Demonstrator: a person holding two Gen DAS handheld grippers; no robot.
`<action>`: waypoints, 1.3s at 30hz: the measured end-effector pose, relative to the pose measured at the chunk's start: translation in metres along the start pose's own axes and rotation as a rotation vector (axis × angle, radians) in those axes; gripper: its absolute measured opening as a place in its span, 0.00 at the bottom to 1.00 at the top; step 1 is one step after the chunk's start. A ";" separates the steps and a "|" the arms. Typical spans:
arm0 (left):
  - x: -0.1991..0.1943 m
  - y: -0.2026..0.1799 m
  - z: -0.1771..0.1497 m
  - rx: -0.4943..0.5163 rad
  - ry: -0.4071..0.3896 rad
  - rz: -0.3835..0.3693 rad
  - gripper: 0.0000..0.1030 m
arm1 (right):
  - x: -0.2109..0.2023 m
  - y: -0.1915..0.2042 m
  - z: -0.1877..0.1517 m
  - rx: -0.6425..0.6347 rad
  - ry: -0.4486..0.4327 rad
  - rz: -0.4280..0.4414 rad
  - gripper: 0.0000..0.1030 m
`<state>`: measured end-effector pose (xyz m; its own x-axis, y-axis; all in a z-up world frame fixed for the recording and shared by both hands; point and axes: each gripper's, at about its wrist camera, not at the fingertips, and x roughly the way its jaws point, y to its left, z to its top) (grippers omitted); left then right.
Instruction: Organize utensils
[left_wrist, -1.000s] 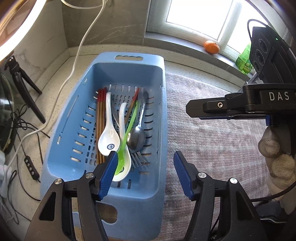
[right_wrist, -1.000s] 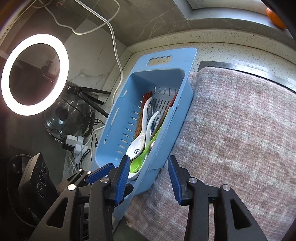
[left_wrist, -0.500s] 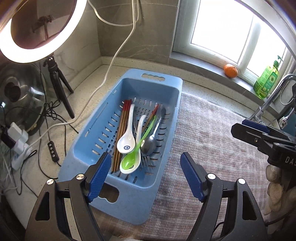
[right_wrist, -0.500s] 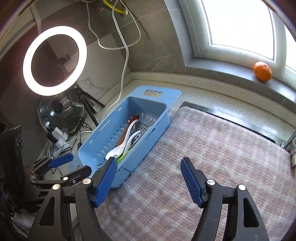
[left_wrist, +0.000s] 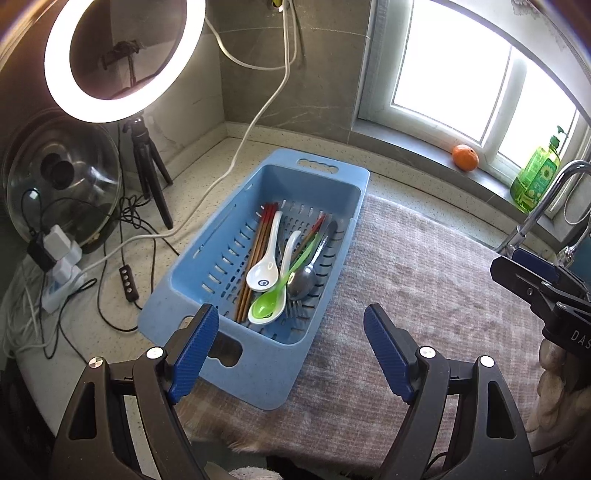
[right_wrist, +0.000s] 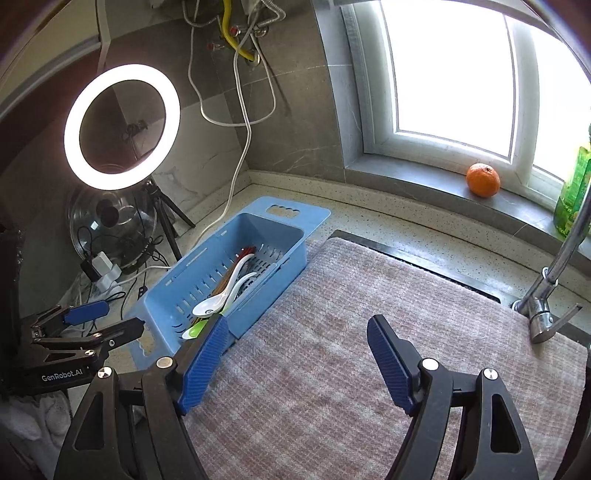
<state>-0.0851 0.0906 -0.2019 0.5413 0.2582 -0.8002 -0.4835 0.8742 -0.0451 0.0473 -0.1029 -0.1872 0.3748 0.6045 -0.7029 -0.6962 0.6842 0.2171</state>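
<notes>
Both claws (left_wrist: 291, 354) (right_wrist: 295, 363) tilt downward, opening, empty.

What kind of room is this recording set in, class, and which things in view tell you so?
Most likely a home kitchen: a speckled countertop holds a blue utensil basket with spoons and chopsticks, a chrome faucet stands on the right, and a green dish-soap bottle sits on the windowsill.

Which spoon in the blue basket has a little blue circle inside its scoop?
The white spoon on the left, lying beside the chopsticks. The other white spoon shows none; the green and metal spoons are plain.
</notes>
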 end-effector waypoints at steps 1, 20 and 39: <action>-0.001 0.000 -0.001 -0.001 -0.002 0.003 0.79 | -0.001 -0.001 -0.001 0.003 0.000 0.000 0.72; -0.008 -0.011 -0.009 -0.027 -0.022 0.014 0.79 | -0.010 -0.015 -0.007 0.016 0.012 0.014 0.73; -0.009 -0.015 -0.011 -0.029 -0.020 0.009 0.79 | -0.008 -0.018 -0.011 0.026 0.027 0.010 0.74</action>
<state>-0.0902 0.0709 -0.2005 0.5502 0.2745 -0.7886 -0.5079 0.8597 -0.0551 0.0499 -0.1252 -0.1929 0.3507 0.6003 -0.7187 -0.6837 0.6886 0.2416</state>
